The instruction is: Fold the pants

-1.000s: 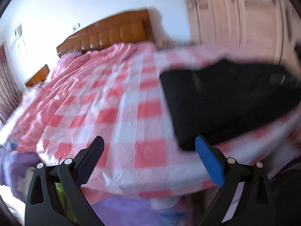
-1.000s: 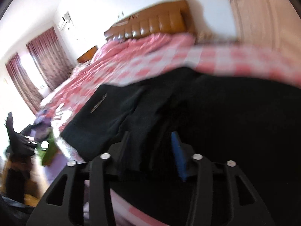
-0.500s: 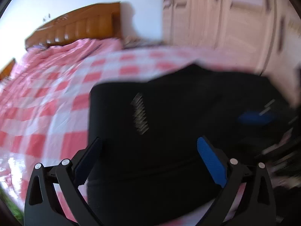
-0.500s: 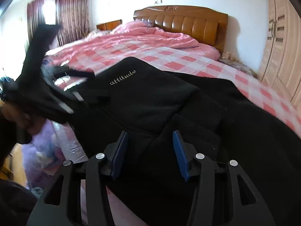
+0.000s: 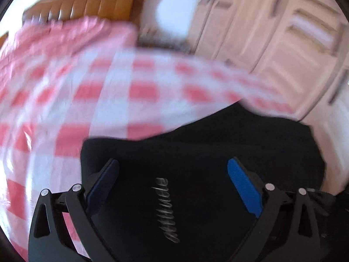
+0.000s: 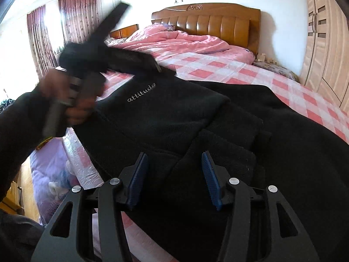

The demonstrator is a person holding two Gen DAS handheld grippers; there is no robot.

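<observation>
Black pants point(image 6: 174, 113) with the grey word "attitude" lie folded on a pink-and-white checked bed sheet point(image 6: 218, 69). My right gripper point(image 6: 173, 166) hovers low over a thick fold of the pants. Its jaws are opening; cloth lies under the gap and the pads do not press on it. In the left wrist view the pants point(image 5: 196, 144) fill the lower half. My left gripper point(image 5: 173, 166) stands wide open above the lettering with nothing held. A hand point(image 6: 76, 104) holds that left gripper point(image 6: 152, 63), blurred, over the pants' far left edge.
A wooden headboard point(image 6: 207, 21) and a crumpled pink quilt point(image 6: 174, 41) are at the bed's far end. A pale wardrobe point(image 6: 322, 43) runs along the right. Curtains point(image 6: 39, 43) hang at the left, and purple bedding in plastic point(image 6: 56, 170) lies below the bed's near edge.
The left gripper has swung right, from over the bare checked sheet to over the pants' lettering. The right wrist view has rolled upright and steadied over the fold, jaws a little wider.
</observation>
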